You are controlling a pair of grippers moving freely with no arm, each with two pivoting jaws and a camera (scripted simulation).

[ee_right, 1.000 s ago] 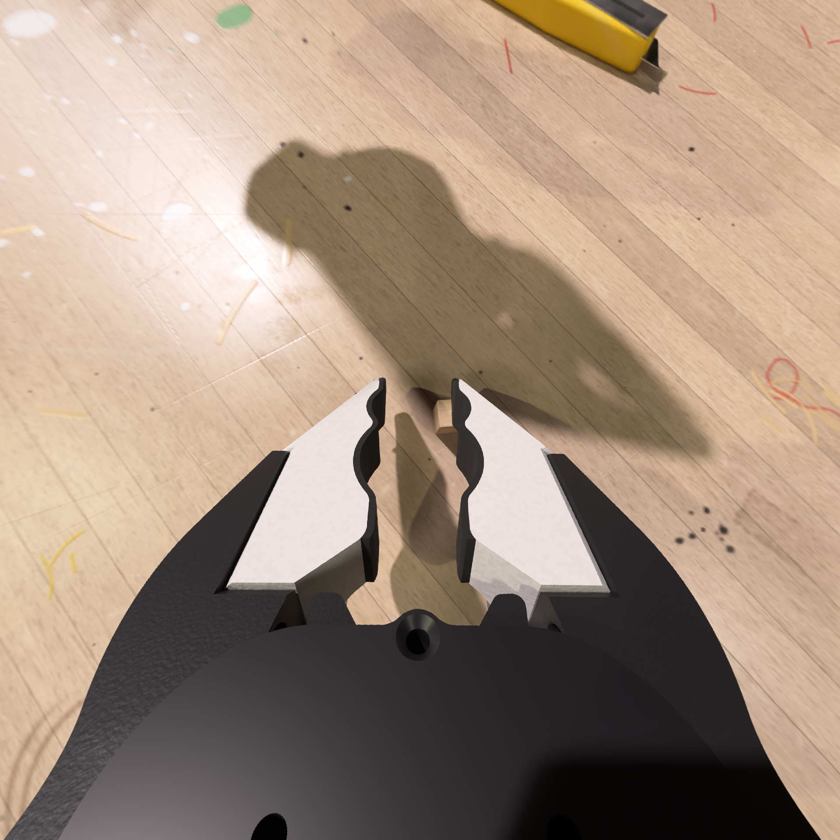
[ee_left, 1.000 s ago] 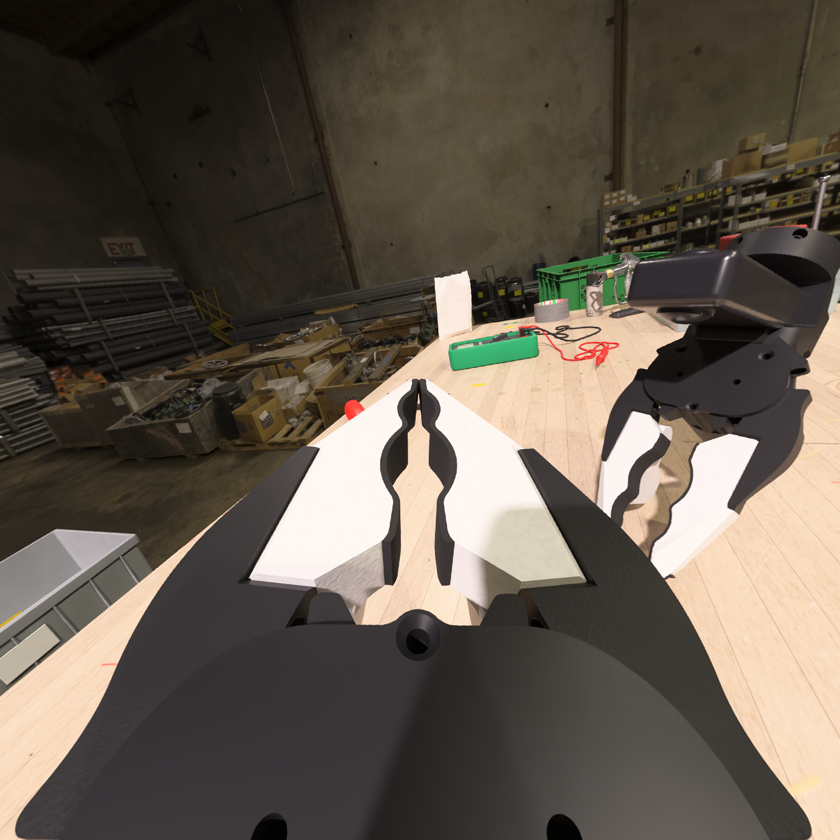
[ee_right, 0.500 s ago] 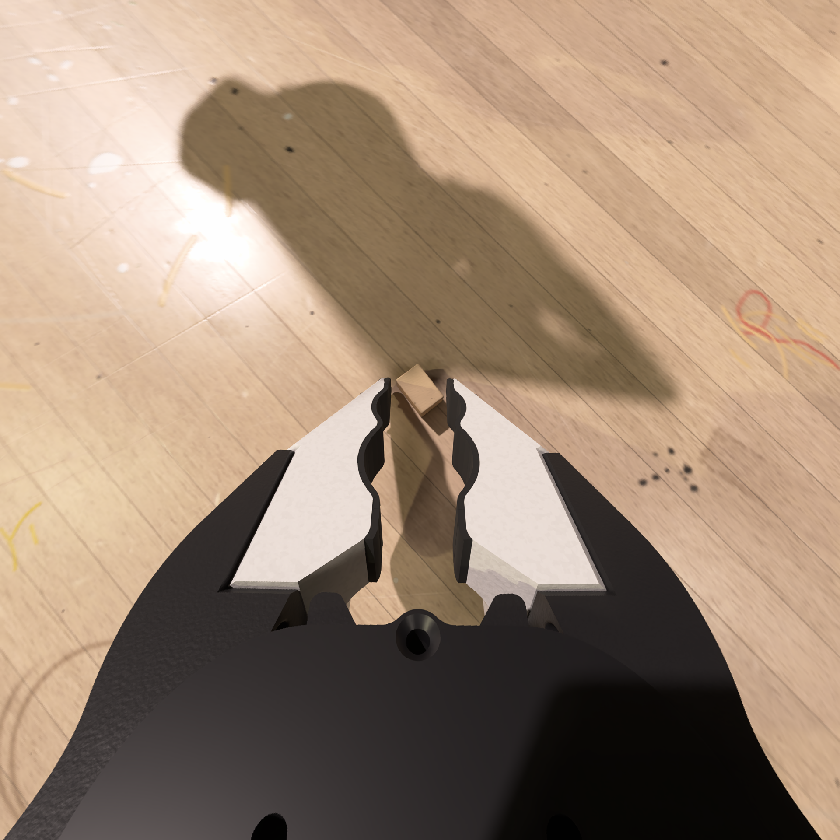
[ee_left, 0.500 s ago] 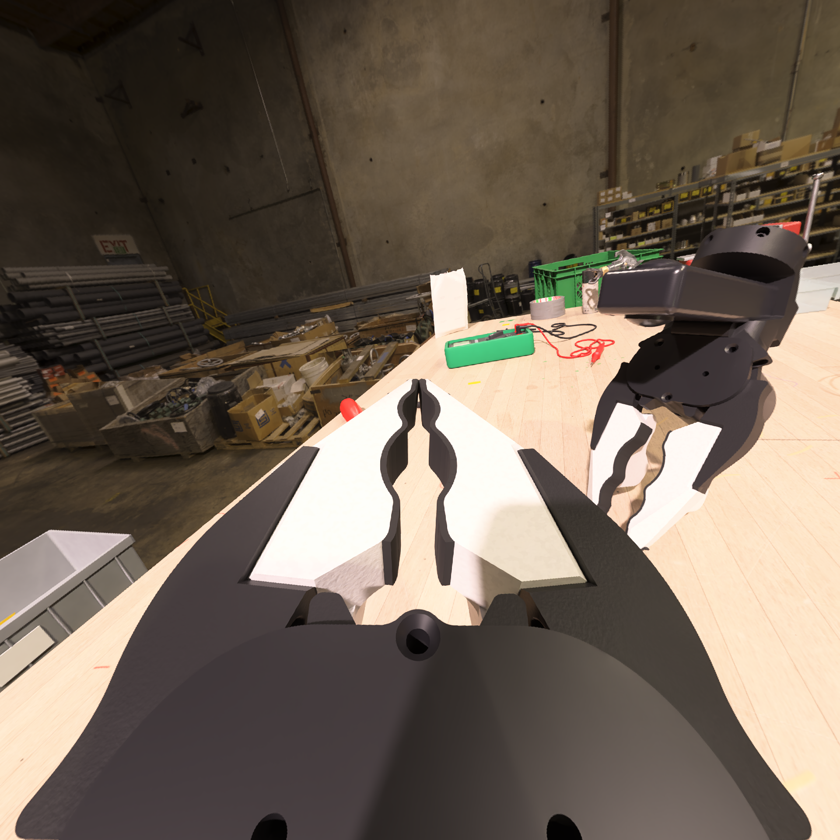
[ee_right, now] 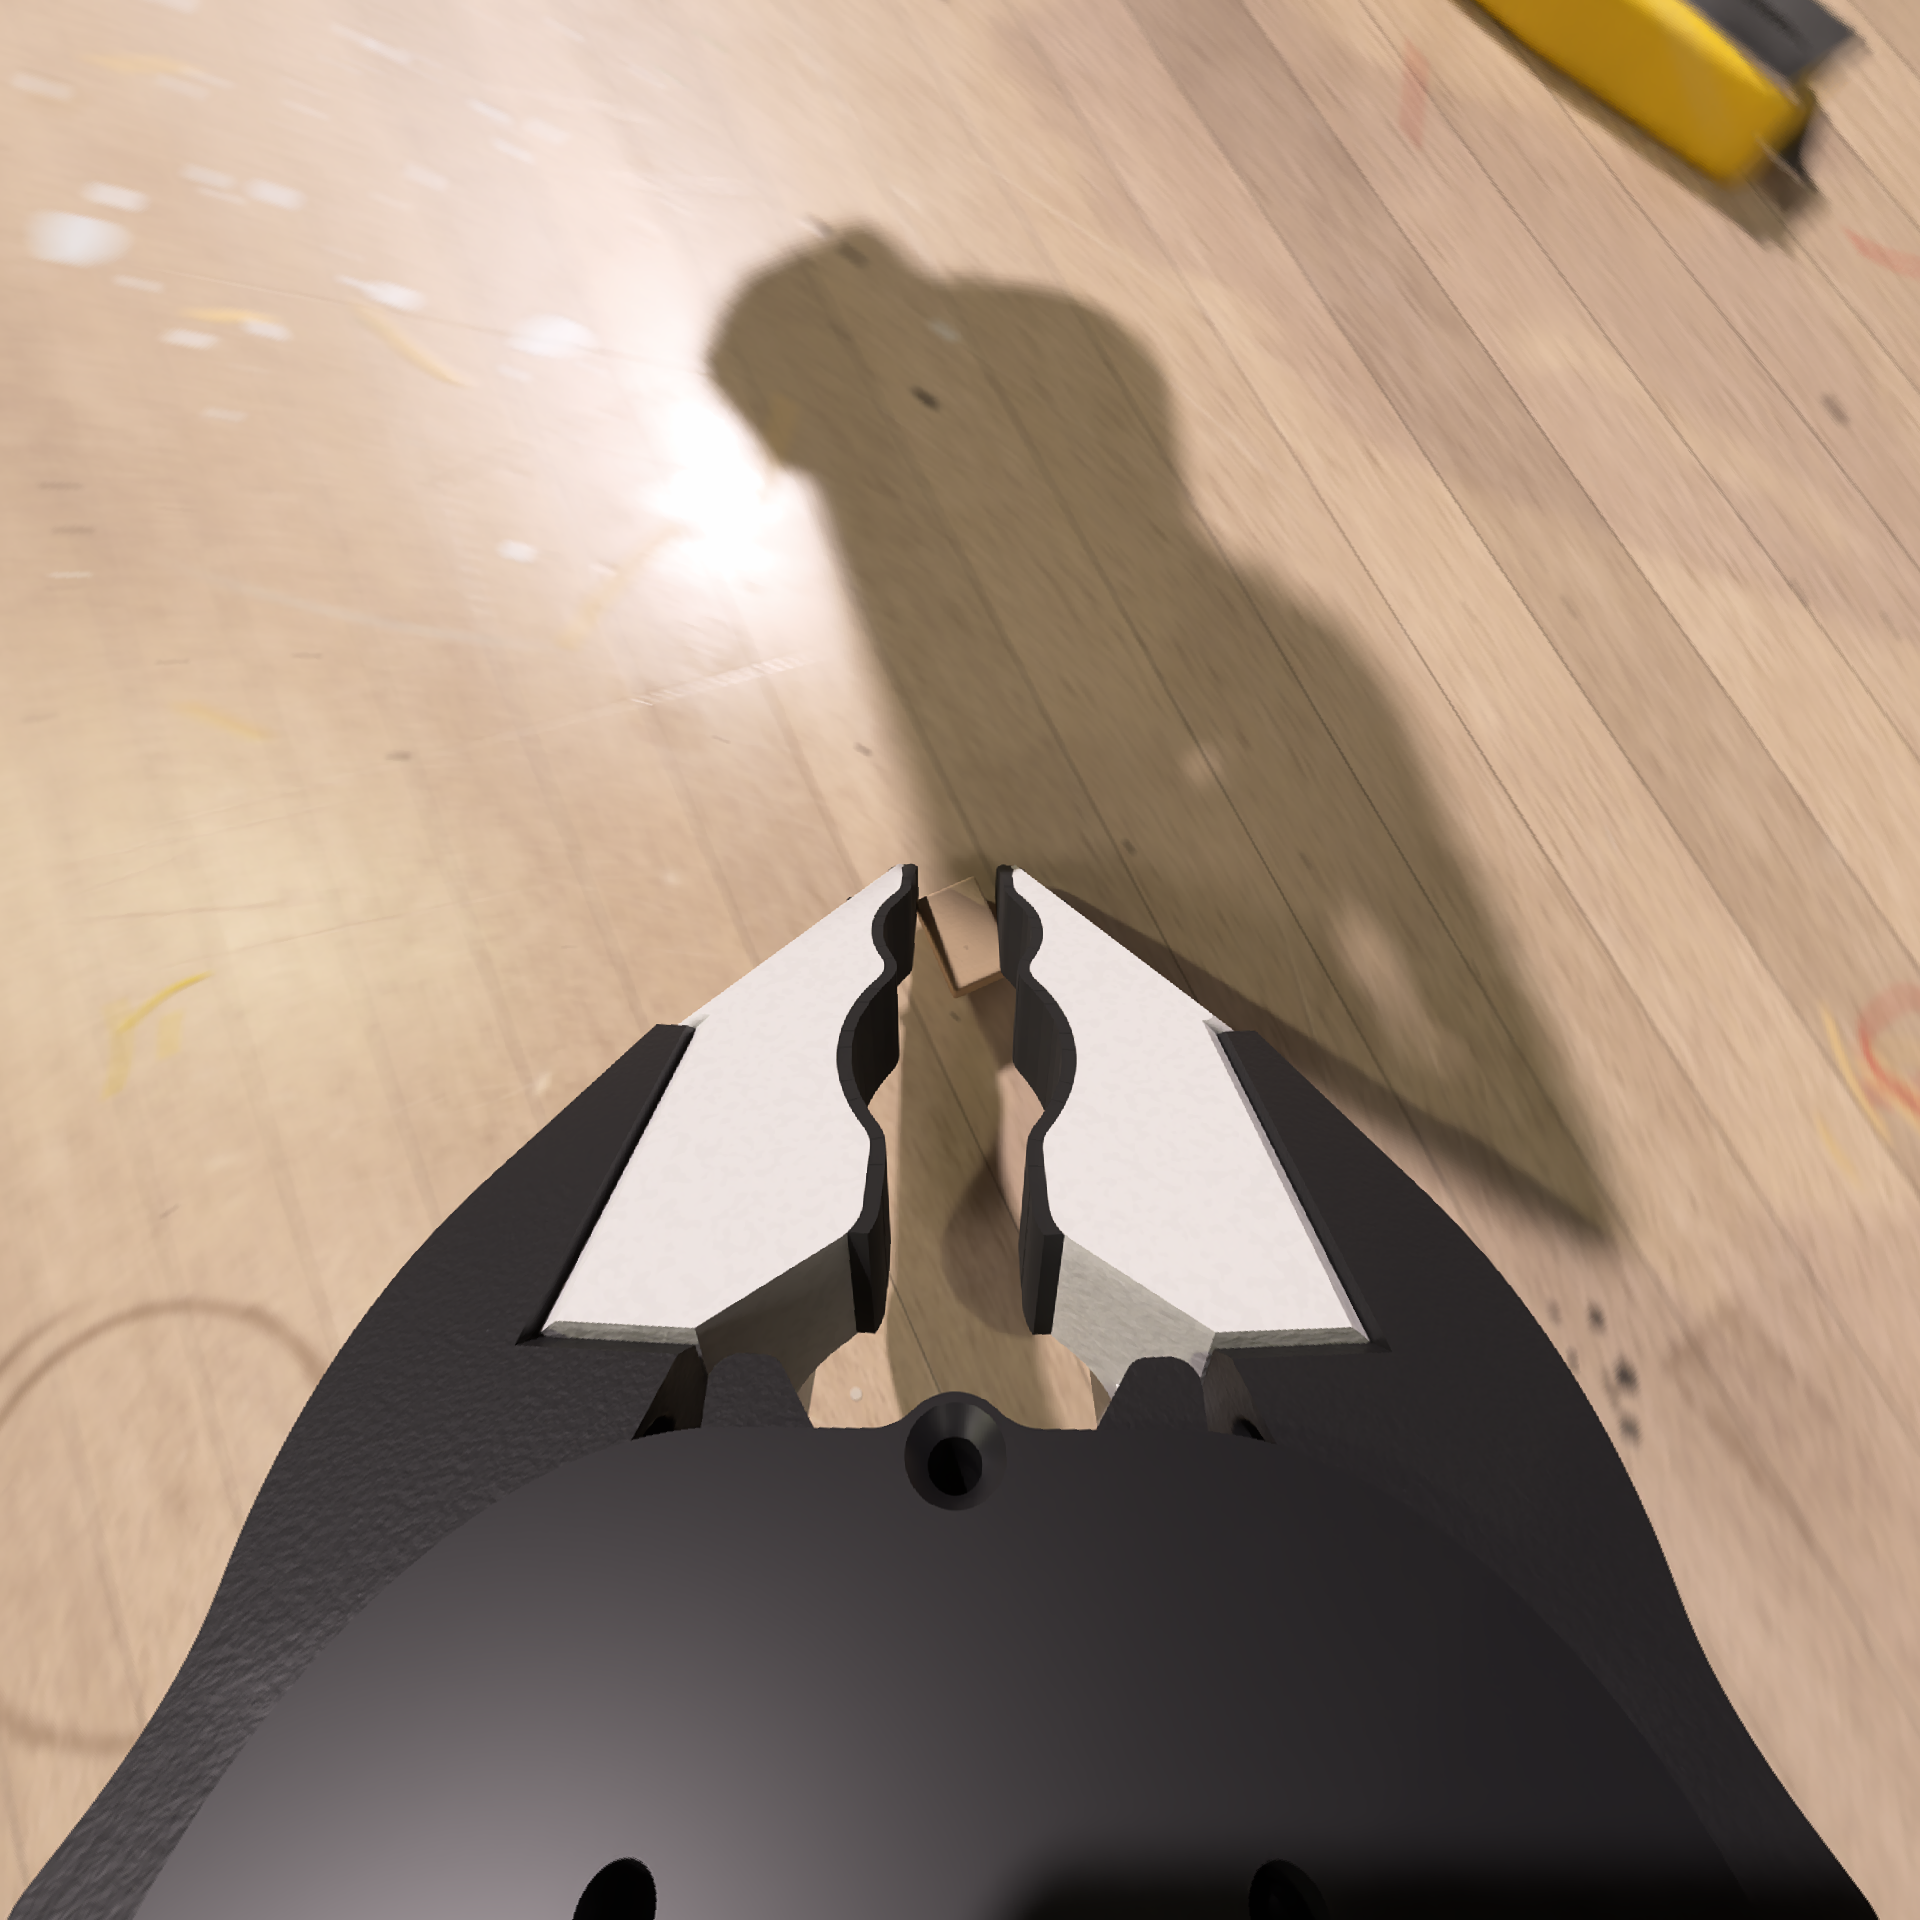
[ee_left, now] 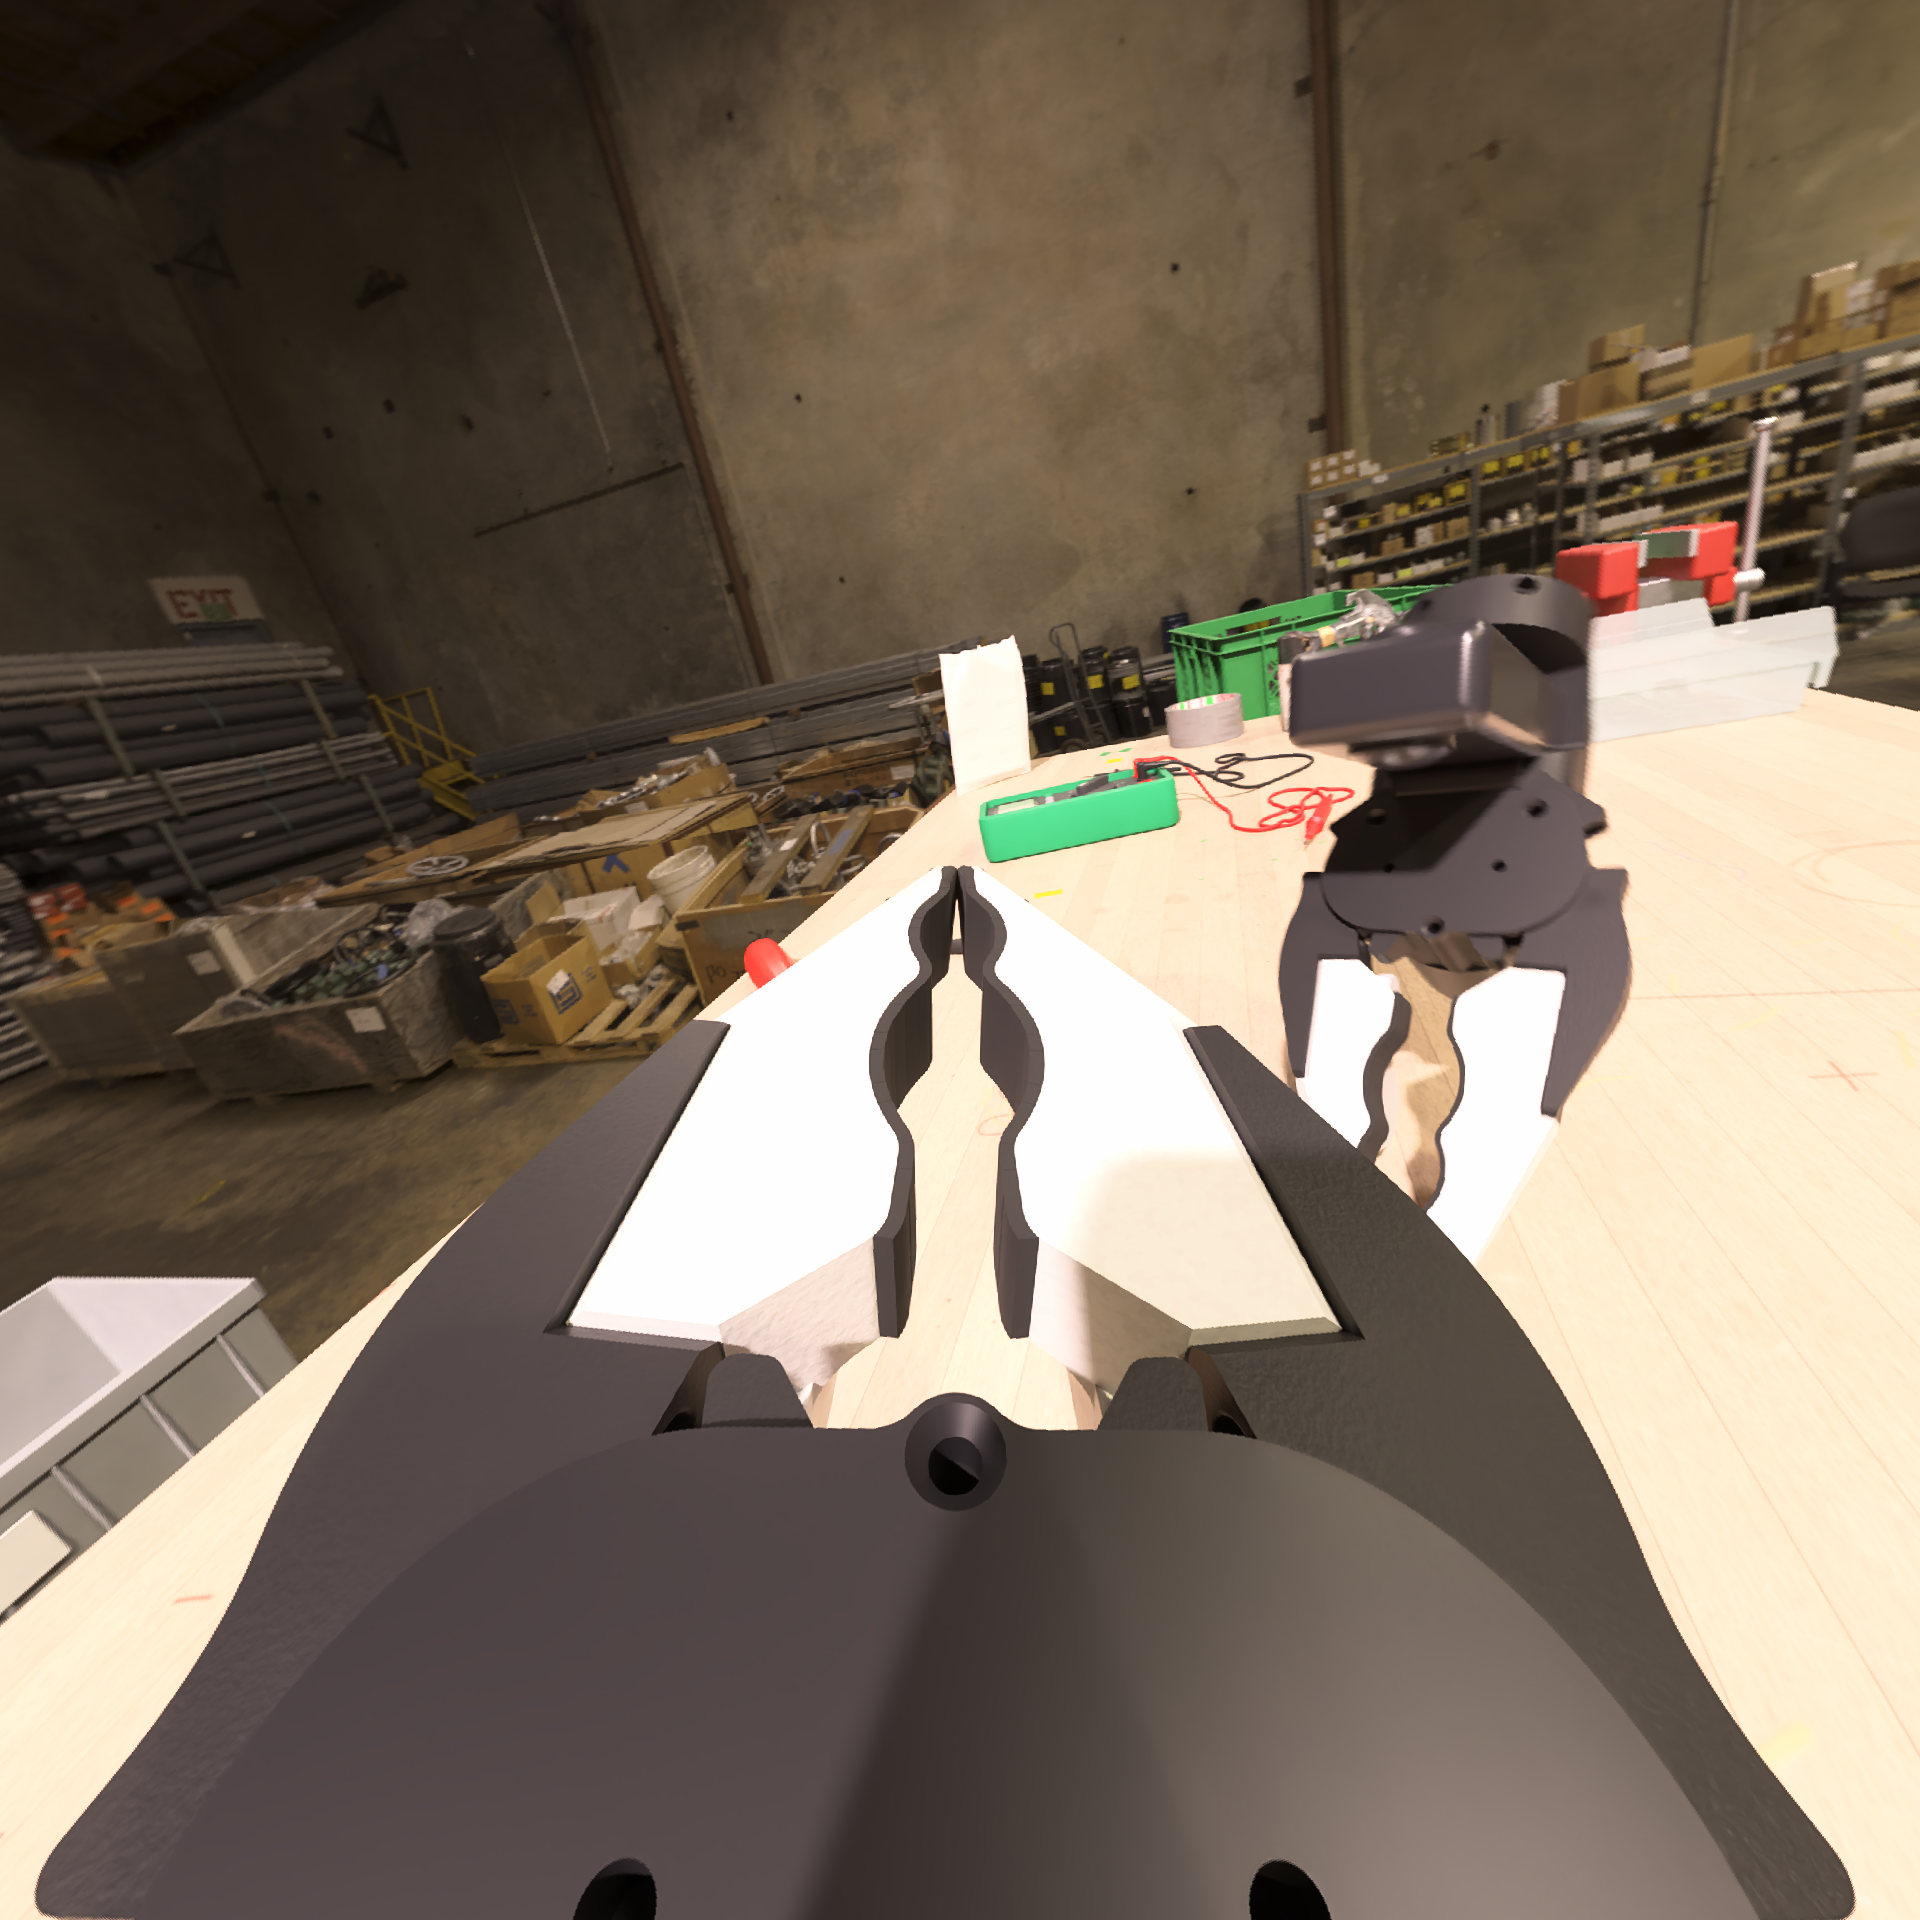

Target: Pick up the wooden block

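A small light wooden block (ee_right: 961,940) sits between the tips of my right gripper (ee_right: 957,883), over the plank table (ee_right: 416,831). Both fingers touch its sides, so the gripper is shut on it. I cannot tell whether the block is off the table. In the left wrist view the right gripper (ee_left: 1418,1174) points steeply down at the table, and its tips are partly hidden behind my left finger. My left gripper (ee_left: 956,881) is shut and empty, held level over the table to the left of the right one.
A yellow utility knife (ee_right: 1662,83) lies far right. A green case (ee_left: 1081,821) with red leads (ee_left: 1278,805), a tape roll (ee_left: 1203,719), a white bag (ee_left: 984,707), a green crate (ee_left: 1236,655) and a red vise (ee_left: 1652,566) stand at the far end. The table edge drops off at left.
My right gripper's fingers have closed onto the block. Its view has swung, bringing the yellow knife back in. In the left view the right gripper has shifted right and turned more upright.
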